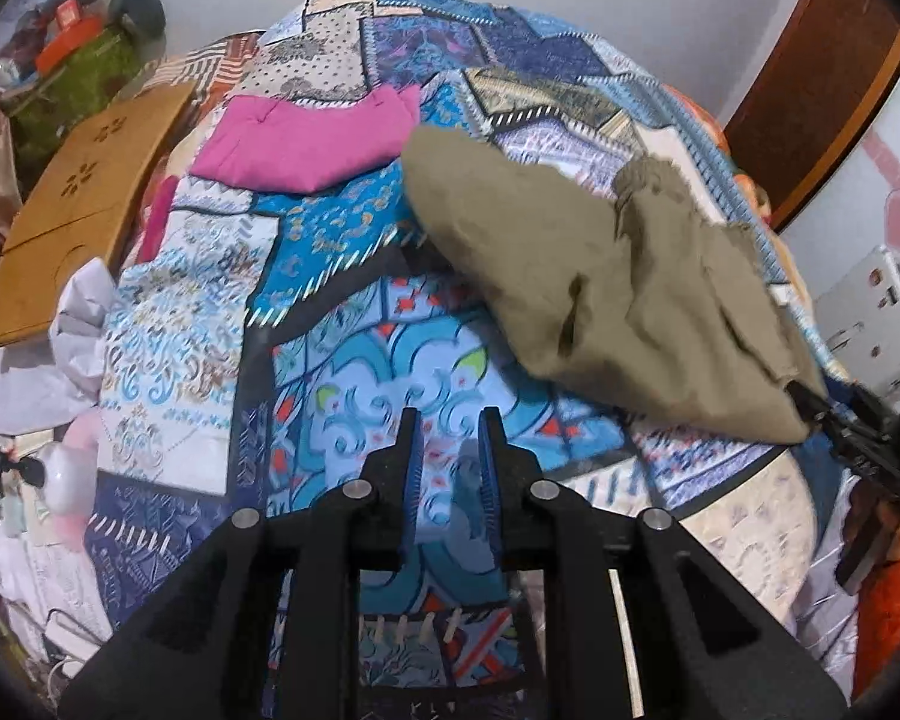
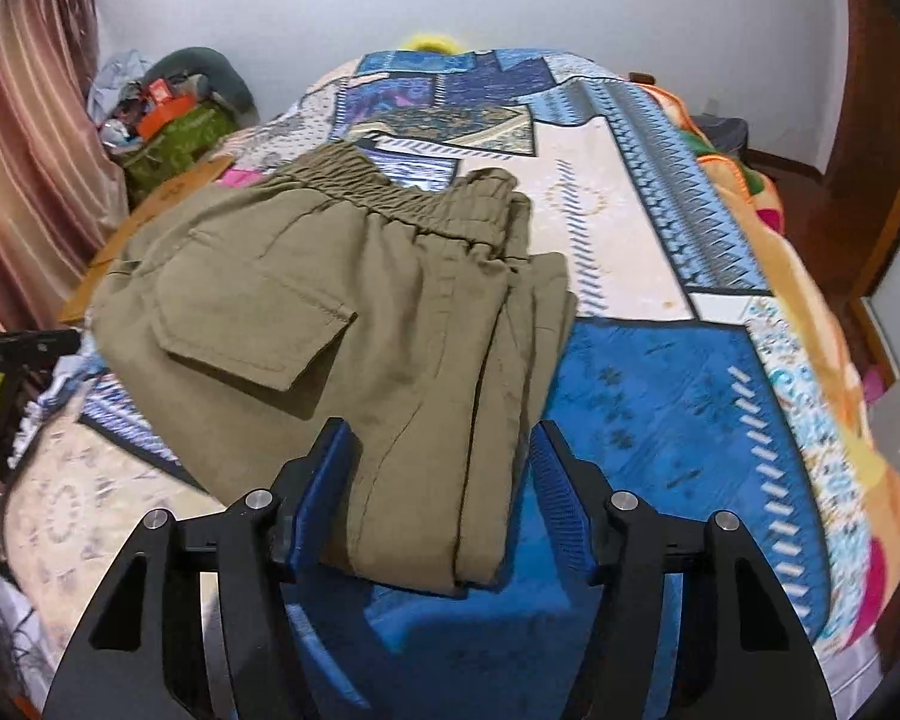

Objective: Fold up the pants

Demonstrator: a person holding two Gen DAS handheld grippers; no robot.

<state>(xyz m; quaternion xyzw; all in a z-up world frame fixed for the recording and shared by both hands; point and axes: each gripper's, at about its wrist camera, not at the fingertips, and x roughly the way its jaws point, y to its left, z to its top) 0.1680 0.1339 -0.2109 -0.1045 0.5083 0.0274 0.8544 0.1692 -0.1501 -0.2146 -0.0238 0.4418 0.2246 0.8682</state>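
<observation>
Right gripper (image 2: 441,468) jaws spread astride folded olive pants (image 2: 342,324) hem, apparently unpinched; left gripper (image 1: 448,450) jaws narrow, empty. Pinch all layers squarely.

The left gripper (image 1: 450,438) is pointed steeply downward, its jaws set a narrow gap apart with nothing held between them. The right gripper (image 2: 444,462) is also tilted downward, its jaws spread about halfway, and cloth is seen between the blue pads (image 2: 324,480) without being visibly pinched. In the left wrist view, the right gripper is found toward four o'clock.
</observation>
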